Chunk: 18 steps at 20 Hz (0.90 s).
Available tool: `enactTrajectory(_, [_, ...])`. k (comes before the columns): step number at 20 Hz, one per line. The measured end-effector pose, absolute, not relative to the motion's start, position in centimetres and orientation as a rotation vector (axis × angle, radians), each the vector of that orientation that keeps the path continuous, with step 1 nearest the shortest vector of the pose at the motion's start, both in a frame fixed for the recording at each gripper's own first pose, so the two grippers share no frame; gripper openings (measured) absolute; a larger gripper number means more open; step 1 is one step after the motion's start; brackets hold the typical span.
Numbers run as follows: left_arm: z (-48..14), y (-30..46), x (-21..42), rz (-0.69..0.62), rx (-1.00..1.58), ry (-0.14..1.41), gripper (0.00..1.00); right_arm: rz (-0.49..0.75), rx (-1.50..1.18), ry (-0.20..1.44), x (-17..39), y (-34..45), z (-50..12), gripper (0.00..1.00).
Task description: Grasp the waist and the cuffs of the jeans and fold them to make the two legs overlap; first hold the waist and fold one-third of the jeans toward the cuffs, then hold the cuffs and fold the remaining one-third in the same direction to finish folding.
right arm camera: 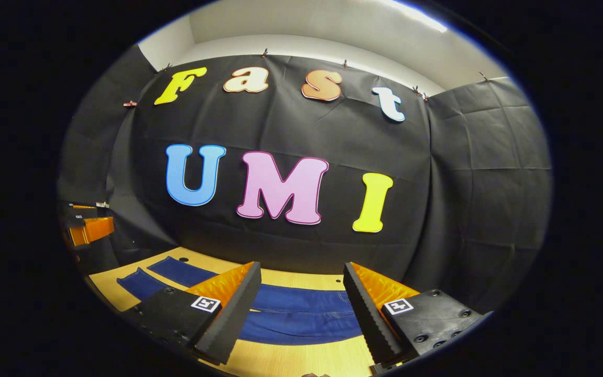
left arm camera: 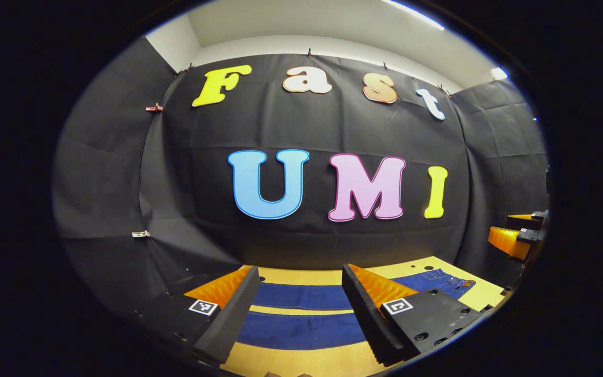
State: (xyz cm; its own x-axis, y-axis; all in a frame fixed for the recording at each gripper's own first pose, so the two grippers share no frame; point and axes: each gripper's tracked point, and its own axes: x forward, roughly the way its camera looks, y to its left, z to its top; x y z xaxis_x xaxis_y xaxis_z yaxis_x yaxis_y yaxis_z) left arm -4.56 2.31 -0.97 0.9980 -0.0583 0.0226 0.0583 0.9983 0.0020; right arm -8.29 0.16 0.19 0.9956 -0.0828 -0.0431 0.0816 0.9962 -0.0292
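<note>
Jeans: the blue jeans lie flat and unfolded on the wooden table, stretched left to right, the two legs side by side as a near band and a far band with a strip of table between them.
Waist end: in the left gripper view the waist, with its stitching, lies at the far right of the table; the right gripper view shows that upper part of the jeans between its own fingers.
Cuff end: in the right gripper view the two cuffs lie at the left of the table, slightly apart from each other.
Left gripper: the left gripper hangs above the legs of the jeans, its fingers spread wide apart, nothing between them and not touching the cloth.
Right gripper: the right gripper hangs above the waist part, jaws likewise wide apart and holding nothing.
Cross views: in the left gripper view the right gripper appears at the right edge, well above the table; the right gripper view shows the left gripper at its left edge, above the cuff end.
Backdrop: the black cloth wall stands just behind the table's far edge.
</note>
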Motion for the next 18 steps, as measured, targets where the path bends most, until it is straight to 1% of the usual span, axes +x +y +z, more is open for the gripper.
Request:
enactTrajectory(3, [-1.8,2.9,-4.3,-0.06,-0.008,-0.009,0.98,-0.079,-0.031,0.039,-7.9,0.1,0.4,0.97])
enactTrajectory(5, [-2.7,4.0,-3.8,-0.059,0.035,0.001,0.98,-0.076,-0.045,0.039,-7.7,-0.2,0.3,0.97])
enactTrajectory(10, [-6.3,10.3,-0.6,-0.081,0.329,0.073,0.98,-0.074,-0.078,0.05,-6.5,-1.1,-0.4,0.97])
enactTrajectory(13, [-10.4,14.6,1.4,-0.138,0.553,0.169,0.98,-0.072,-0.103,0.063,-5.6,-1.8,-1.2,0.97])
enactTrajectory(18, [-21.5,21.5,3.5,-0.288,0.904,0.417,0.98,-0.088,-0.161,0.074,-4.0,-3.5,-3.4,0.97])
